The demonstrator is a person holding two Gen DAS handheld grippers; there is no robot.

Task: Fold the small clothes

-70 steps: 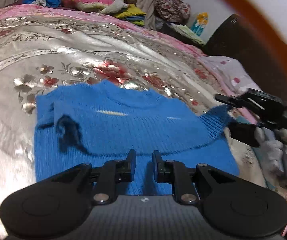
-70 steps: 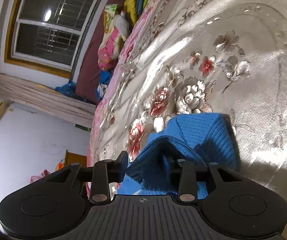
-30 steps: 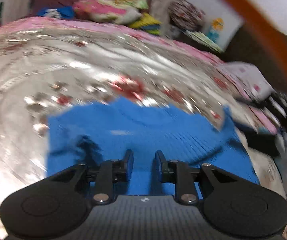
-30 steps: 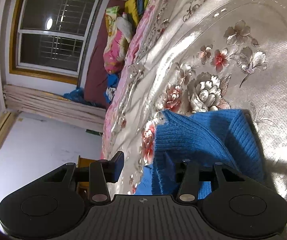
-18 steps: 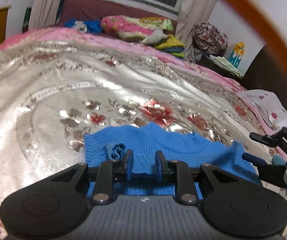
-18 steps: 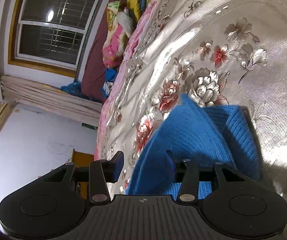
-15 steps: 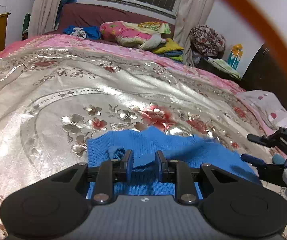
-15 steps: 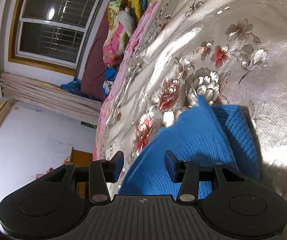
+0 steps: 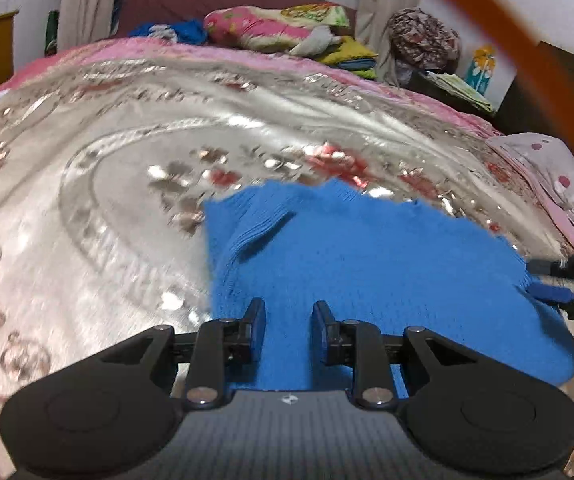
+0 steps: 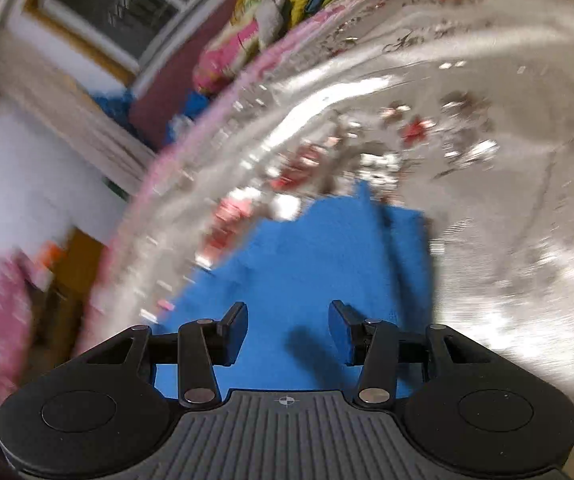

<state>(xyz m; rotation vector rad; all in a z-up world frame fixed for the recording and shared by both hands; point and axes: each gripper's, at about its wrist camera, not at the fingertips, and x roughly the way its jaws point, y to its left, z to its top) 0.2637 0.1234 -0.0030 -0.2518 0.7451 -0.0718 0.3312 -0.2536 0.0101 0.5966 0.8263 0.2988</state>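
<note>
Both claws point(image 9: 289, 330) point(image 10: 287, 330) above blue sweater point(image 9: 367, 264).

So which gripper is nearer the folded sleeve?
Left. The left gripper, fingers opening and empty, hovers short of the sleeve; the right gripper, fingers closing and empty, is at the far sweater edge.

Silver floral bedspread point(image 9: 87, 208), pink pillow point(image 9: 263, 30), barred window point(image 10: 115, 8), curtain point(image 9: 83, 4)

Bed point(image 9: 87, 208), silver floral cover; blue sweater point(image 9: 367, 264) lying flat on it.
</note>
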